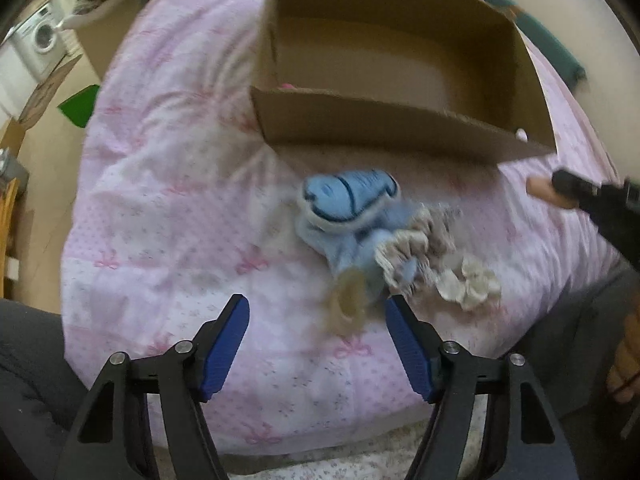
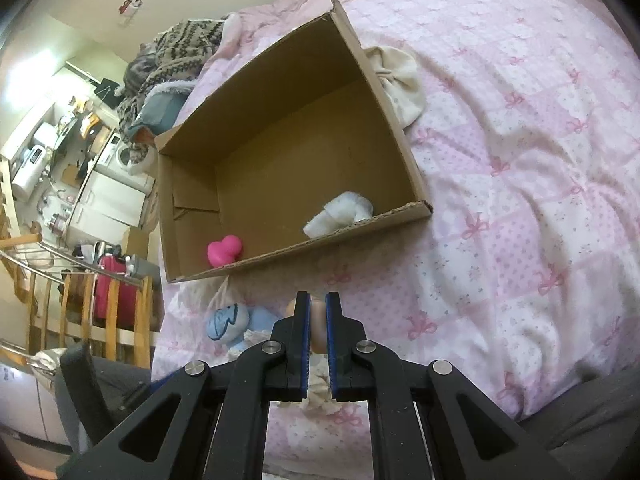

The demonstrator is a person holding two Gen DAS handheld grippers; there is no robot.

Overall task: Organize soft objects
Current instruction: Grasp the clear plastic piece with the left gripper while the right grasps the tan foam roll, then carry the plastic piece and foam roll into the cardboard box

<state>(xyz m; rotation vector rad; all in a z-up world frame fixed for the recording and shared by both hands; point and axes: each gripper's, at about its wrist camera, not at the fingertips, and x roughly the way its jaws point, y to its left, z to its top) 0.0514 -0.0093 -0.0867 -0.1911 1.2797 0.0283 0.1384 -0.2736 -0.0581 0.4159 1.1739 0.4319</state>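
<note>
A brown cardboard box [image 1: 404, 128] lies open on the pink bedspread [image 1: 160, 200]. In the right wrist view the box [image 2: 384, 96] holds a pink heart-shaped toy [image 2: 225, 251] and a white rolled cloth [image 2: 340, 214]. A blue soft doll [image 1: 344, 204] with a cream frilly dress [image 1: 424, 256] lies in front of the box. My left gripper [image 1: 317, 320] is open just short of the doll's foot. My right gripper [image 2: 318, 316] is shut on a beige rounded soft piece [image 2: 319, 322]; it also shows in the left wrist view [image 1: 540, 188]. The blue doll [image 2: 230, 322] lies to its left.
A cream cloth bundle [image 2: 396, 76] lies behind the box on the bed. A patterned knit garment [image 2: 176, 52] is heaped at the bed's far end. A wooden railing [image 2: 80, 304] and a red suitcase [image 2: 110, 296] stand off the bed's left side. My dark-trousered legs border the bed.
</note>
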